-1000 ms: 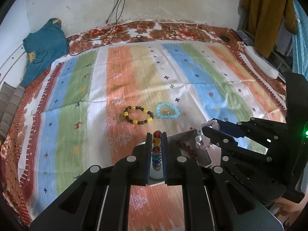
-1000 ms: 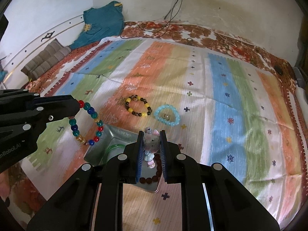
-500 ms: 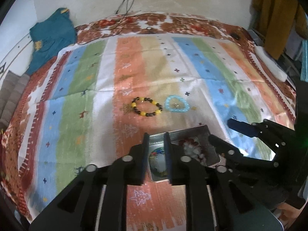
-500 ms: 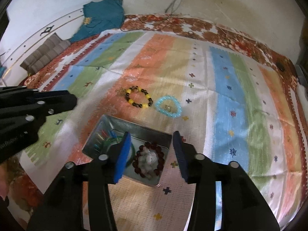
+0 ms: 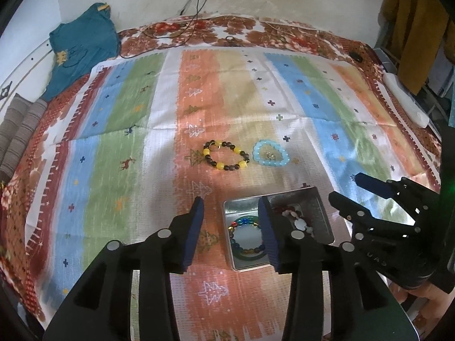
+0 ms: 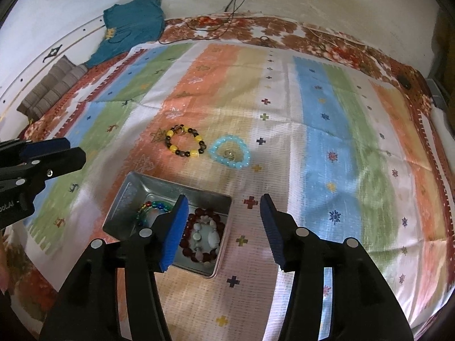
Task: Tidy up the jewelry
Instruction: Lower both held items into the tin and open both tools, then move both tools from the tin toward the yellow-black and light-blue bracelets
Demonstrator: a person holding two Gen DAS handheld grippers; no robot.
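- Left gripper [image 5: 231,228] and right gripper [image 6: 224,228] have both just been opening, nothing between the jaws.
- Metal tin [image 6: 128,193] on the striped bedspread [image 6: 327,156] holds three bracelets.
- Yellow-and-black bracelet [image 6: 184,141] and light blue bracelet [image 6: 230,155] lie mid-bedspread, just beyond the tin.

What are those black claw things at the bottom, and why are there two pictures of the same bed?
Those are two grabber tools that a person holds, one in each hand. Each has a small camera looking along its fingers, so you get one picture from each hand. The left claw and the right claw have just been opening, and both are empty. Under them a metal tin sits on the striped blanket, with a colourful bead bracelet and a dark red bracelet inside. A yellow and black bracelet and a light blue bracelet lie on the blanket.
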